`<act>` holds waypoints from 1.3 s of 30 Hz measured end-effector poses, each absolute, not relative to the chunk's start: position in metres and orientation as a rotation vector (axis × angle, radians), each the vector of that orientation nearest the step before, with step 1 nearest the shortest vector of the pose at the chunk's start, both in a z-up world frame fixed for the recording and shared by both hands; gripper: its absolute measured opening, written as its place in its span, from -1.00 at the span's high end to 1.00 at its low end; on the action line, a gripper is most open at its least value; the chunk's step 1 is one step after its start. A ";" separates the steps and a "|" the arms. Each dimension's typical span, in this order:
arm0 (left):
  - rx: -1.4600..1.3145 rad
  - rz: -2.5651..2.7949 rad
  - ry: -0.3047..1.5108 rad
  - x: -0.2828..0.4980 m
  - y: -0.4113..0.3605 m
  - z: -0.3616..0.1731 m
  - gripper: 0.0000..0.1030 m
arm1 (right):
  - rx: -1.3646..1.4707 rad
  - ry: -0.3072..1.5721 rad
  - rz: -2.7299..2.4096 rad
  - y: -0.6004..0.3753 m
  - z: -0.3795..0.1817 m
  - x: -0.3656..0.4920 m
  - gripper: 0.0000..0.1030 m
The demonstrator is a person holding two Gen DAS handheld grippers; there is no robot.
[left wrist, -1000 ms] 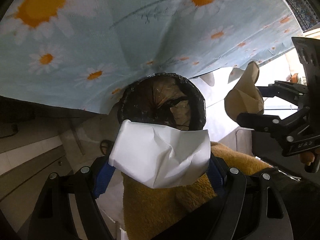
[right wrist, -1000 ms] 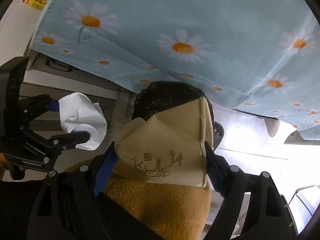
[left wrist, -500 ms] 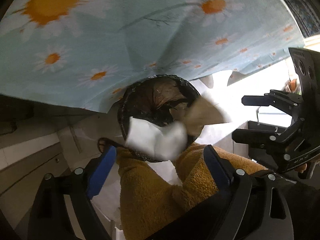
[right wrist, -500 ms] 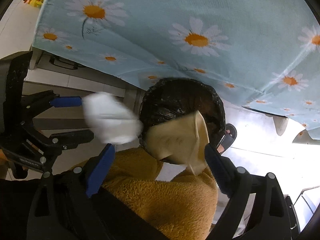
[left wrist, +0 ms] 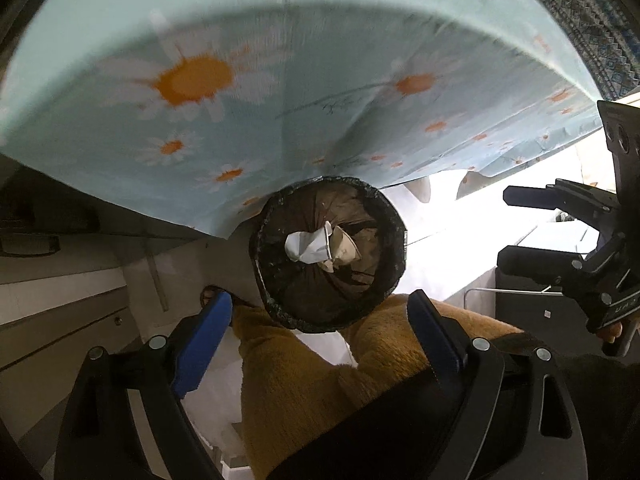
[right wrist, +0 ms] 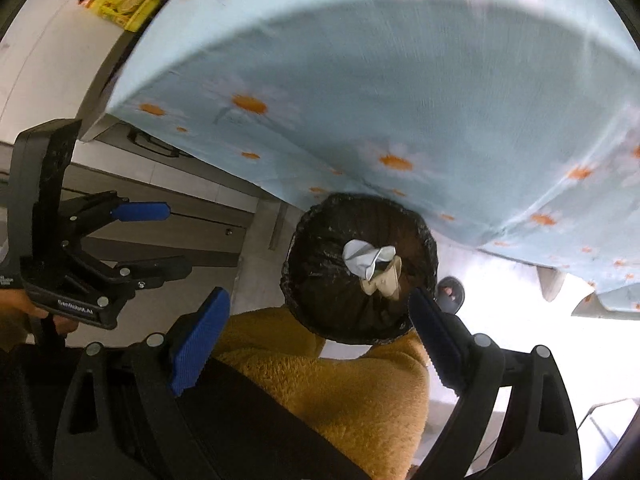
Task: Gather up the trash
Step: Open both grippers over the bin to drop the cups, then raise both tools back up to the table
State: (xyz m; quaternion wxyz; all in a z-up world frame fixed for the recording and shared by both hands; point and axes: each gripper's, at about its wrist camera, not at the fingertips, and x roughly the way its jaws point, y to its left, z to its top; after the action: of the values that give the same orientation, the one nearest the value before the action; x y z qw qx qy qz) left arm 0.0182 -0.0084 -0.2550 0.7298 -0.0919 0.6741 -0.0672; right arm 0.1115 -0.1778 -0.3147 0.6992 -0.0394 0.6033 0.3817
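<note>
Both grippers are seen above a round bin (left wrist: 328,258) lined with a dark bag, standing on the floor just beside the hanging edge of a daisy-print cloth (left wrist: 280,92).

Left gripper (left wrist: 320,344): blue-padded fingers (left wrist: 204,332) are spread wide, nothing is held between them. Right gripper (right wrist: 320,336): fingers (right wrist: 200,338) are likewise spread wide, nothing is pinched.

Trash: a crumpled white cup (left wrist: 308,246) and a tan cup (left wrist: 344,250) are seen lying at the bottom of the bin, touching each other, white on the left of the tan one in the left wrist view. In the right wrist view the white cup (right wrist: 366,258) is seen partly over the tan cup (right wrist: 386,280).

Ochre fleece (right wrist: 344,384) is seen below the bin in both views, under the grippers.

Writing: "GenRobot.AI" is read on the left gripper body (right wrist: 76,306) in the right wrist view. Lettering on the right gripper body (left wrist: 622,304) in the left wrist view is too small to be read with certainty. A yellow pack (right wrist: 120,0) is seen at the top-left beyond the cloth; its print is not legible.

The cloth is blurred in both views.
</note>
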 end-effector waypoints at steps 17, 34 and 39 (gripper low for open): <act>-0.261 -0.150 1.199 0.044 0.020 -0.129 -0.69 | 0.015 0.917 0.921 -0.185 -0.172 0.105 -0.91; -0.310 -0.092 1.047 0.055 0.058 -0.094 -0.68 | 0.004 0.860 0.882 -0.119 -0.153 0.190 -0.91; -0.327 -0.056 1.022 0.047 0.065 -0.089 -0.68 | -0.011 0.878 0.842 -0.093 -0.166 0.231 -0.91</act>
State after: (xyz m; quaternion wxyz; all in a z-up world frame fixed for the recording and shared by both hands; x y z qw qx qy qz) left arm 0.0467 0.0653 -0.0890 0.8590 -0.1559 0.4870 -0.0267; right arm 0.2312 -0.0929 -0.1664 0.8205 -0.0051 0.4126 0.3957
